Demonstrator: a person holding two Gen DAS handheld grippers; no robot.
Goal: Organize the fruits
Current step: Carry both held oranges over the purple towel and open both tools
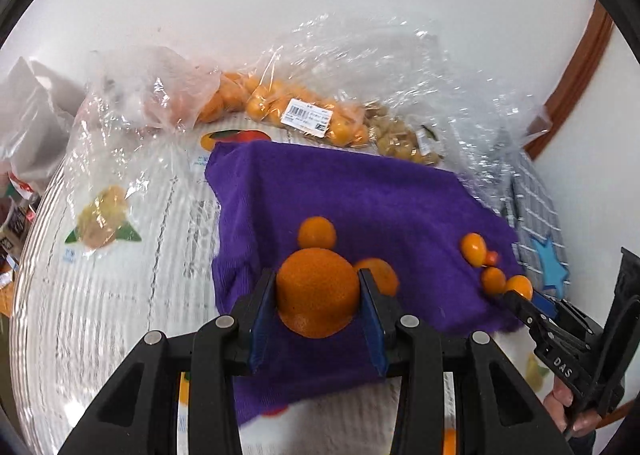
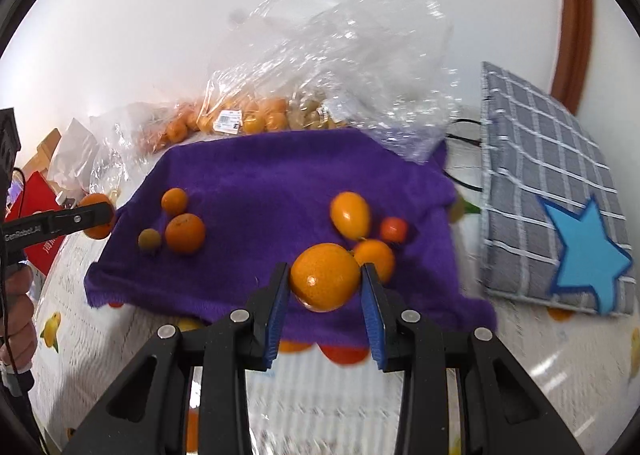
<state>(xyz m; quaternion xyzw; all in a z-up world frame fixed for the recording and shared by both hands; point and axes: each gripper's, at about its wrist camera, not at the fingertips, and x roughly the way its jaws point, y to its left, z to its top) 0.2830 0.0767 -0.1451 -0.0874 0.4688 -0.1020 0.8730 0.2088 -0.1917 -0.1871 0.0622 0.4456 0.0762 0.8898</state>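
A purple cloth [image 1: 360,195] [image 2: 264,175] lies on the table with loose fruits on it. My left gripper [image 1: 318,289] is shut on a large orange [image 1: 318,291] over the cloth's near left part; two smaller oranges [image 1: 317,231] lie just behind it. My right gripper [image 2: 325,279] is shut on a smooth orange citrus [image 2: 325,277] at the cloth's near right, beside a kumquat [image 2: 351,214], a small orange [image 2: 376,255] and a small red fruit [image 2: 393,229]. The right gripper also shows in the left wrist view [image 1: 520,295]. The left gripper's finger [image 2: 76,219] shows at the far left.
Plastic bags of small oranges [image 1: 280,107] [image 2: 248,117] and pale fruit [image 1: 400,139] lie behind the cloth under crumpled clear plastic [image 2: 340,47]. A grey checked cloth with a blue star [image 2: 560,223] lies right. Two oranges and a dull green fruit [image 2: 149,239] sit left on the cloth.
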